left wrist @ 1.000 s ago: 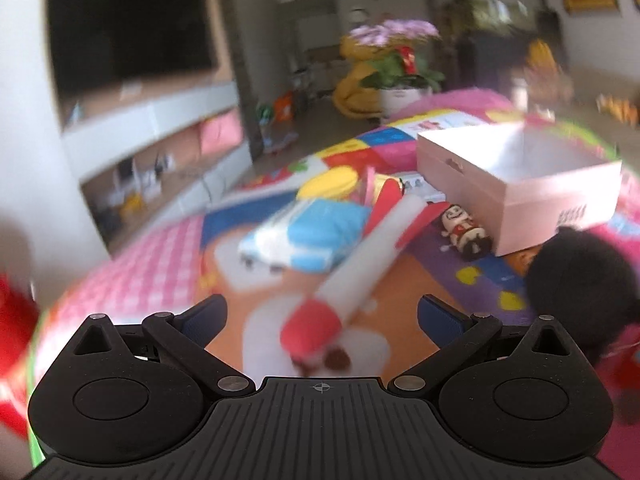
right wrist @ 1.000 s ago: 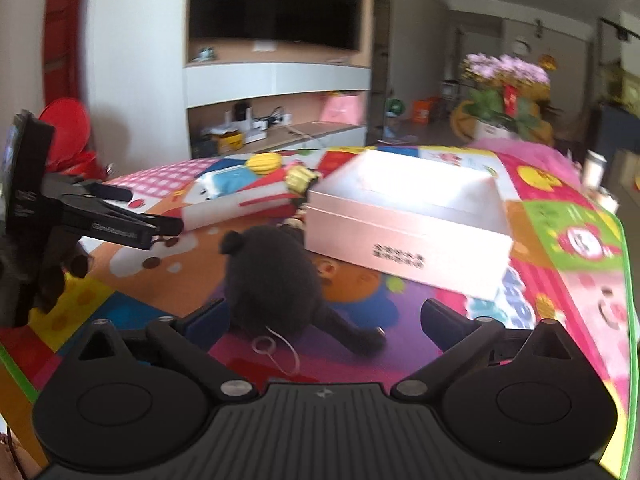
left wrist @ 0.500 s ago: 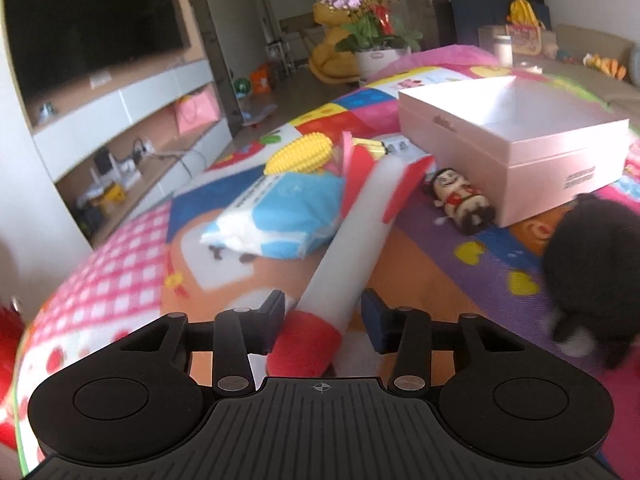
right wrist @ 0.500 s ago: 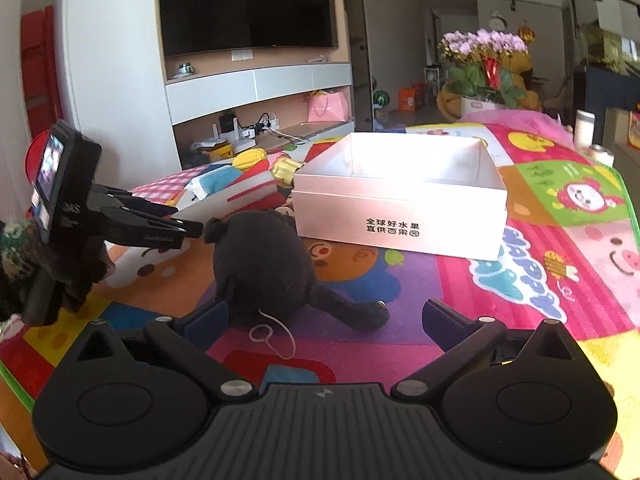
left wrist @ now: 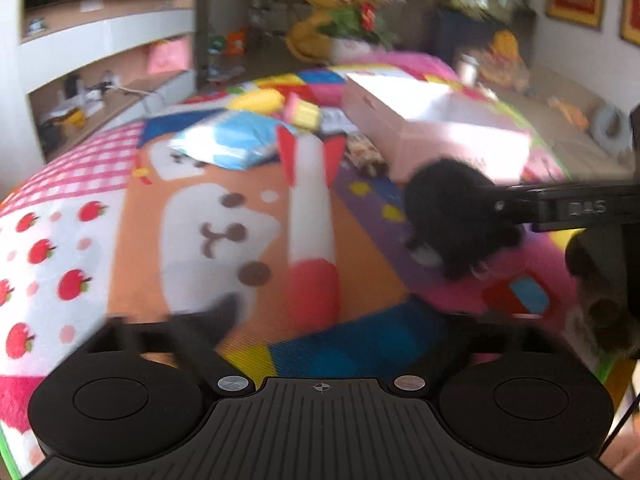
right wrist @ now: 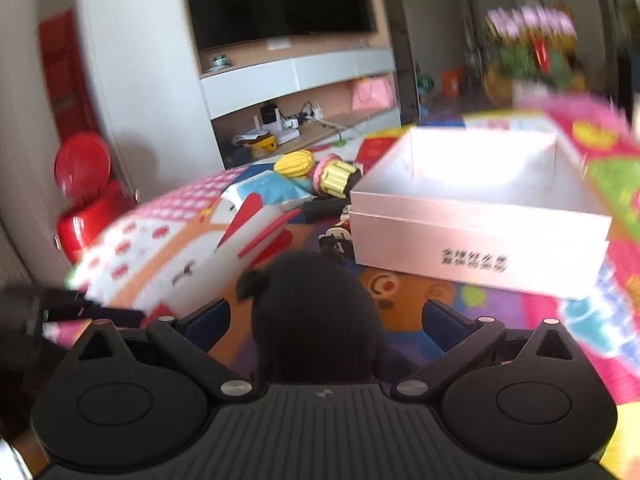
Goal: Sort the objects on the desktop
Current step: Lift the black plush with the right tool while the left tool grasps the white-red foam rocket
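Observation:
A white foam rocket with red fins and a red nose lies on the colourful play mat. My left gripper is open, a little short of the rocket's red nose. A black plush toy lies between the open fingers of my right gripper; it also shows in the left wrist view. An open pink-white box stands right of the plush, and it shows in the left wrist view. The left wrist view is blurred.
A blue tissue pack, a yellow corn toy, a cupcake toy and a small figurine lie beyond the rocket. A TV cabinet and a red object stand past the mat's edge.
My left gripper was closed around the rocket's red nose; now it is open and drawn back. My right gripper has moved forward so the black plush sits between its fingers.

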The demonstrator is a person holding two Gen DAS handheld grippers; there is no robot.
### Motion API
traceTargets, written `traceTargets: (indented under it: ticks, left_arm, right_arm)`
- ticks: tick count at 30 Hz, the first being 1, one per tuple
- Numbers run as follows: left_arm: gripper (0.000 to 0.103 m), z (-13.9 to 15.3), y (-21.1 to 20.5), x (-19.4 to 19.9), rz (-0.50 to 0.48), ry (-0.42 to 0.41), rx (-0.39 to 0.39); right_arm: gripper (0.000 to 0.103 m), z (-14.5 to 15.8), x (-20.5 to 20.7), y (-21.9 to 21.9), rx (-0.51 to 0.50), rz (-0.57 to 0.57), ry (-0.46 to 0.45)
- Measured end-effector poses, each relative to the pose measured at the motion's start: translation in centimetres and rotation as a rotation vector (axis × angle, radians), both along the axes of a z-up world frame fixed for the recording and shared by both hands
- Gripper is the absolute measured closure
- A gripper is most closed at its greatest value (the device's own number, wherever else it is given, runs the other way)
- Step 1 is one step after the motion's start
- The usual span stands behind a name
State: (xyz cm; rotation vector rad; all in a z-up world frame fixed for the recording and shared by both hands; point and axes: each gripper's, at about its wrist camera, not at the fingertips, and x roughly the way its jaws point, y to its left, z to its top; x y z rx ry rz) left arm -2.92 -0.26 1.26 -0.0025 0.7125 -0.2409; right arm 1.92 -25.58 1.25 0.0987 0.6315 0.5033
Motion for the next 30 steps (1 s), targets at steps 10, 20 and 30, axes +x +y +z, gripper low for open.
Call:
traceTargets:
  ticks: [10, 20, 30]
  left_arm:
    - [0.000, -0.2, 1.0, 1.2, 0.032, 0.013, -0.121]
    - [0.034, -0.8, -3.1, 5.0, 0.027, -0.029, 0.104]
    - [0.071, 1.4, -3.4, 2.3, -0.025, -0.065, 0.135]
  right_arm:
    - [0.033, -0.9, 1.0, -4.7, 0.298, -0.012, 0.292]
    - [0.033, 2.2, -5.1, -5.6, 0.031, -0.083, 0.116]
    - [0.033, 4.1, -7.9, -7.8, -0.003, -0.125, 0.082]
